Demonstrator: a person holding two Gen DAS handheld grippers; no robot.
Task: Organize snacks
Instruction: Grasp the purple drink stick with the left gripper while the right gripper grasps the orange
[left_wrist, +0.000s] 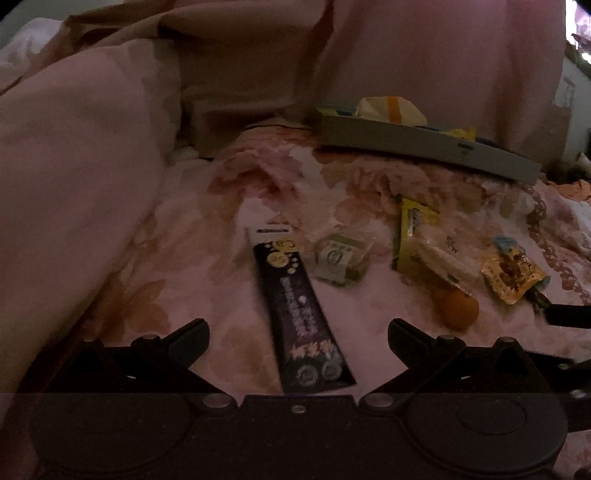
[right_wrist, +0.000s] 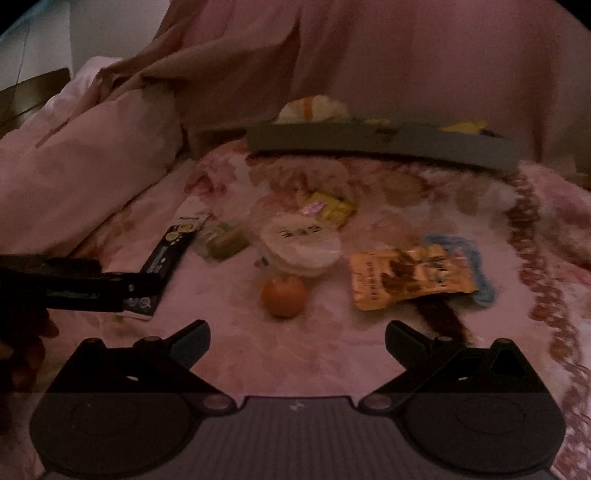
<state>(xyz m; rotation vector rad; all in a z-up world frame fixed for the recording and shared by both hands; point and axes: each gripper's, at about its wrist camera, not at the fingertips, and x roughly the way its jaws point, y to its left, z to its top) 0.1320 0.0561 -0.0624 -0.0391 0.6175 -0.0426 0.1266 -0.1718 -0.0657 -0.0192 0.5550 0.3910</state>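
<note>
Snacks lie loose on a pink flowered bedspread (left_wrist: 192, 258). A long dark box (left_wrist: 295, 295) points away from me, its near end between the fingers of my open left gripper (left_wrist: 297, 332), with gaps on both sides. Right of it lie a small green packet (left_wrist: 341, 258), a yellow-green cracker pack (left_wrist: 417, 240), an orange (left_wrist: 460, 310) and an orange pouch (left_wrist: 513, 273). My right gripper (right_wrist: 297, 332) is open and empty, just short of the orange (right_wrist: 284, 295). Beyond that sit the round cracker pack (right_wrist: 299, 247) and the orange pouch (right_wrist: 406, 280). The left gripper (right_wrist: 144, 291) reaches in over the dark box (right_wrist: 170, 251).
A flat grey tray (left_wrist: 424, 147) at the back holds a pale yellow bag (left_wrist: 388, 107) and other packets. A bunched pink duvet (left_wrist: 74, 166) rises on the left. A blue packet (right_wrist: 476, 266) and a dark strip (right_wrist: 443, 321) lie under the pouch. A small yellow packet (right_wrist: 332, 208) lies farther back.
</note>
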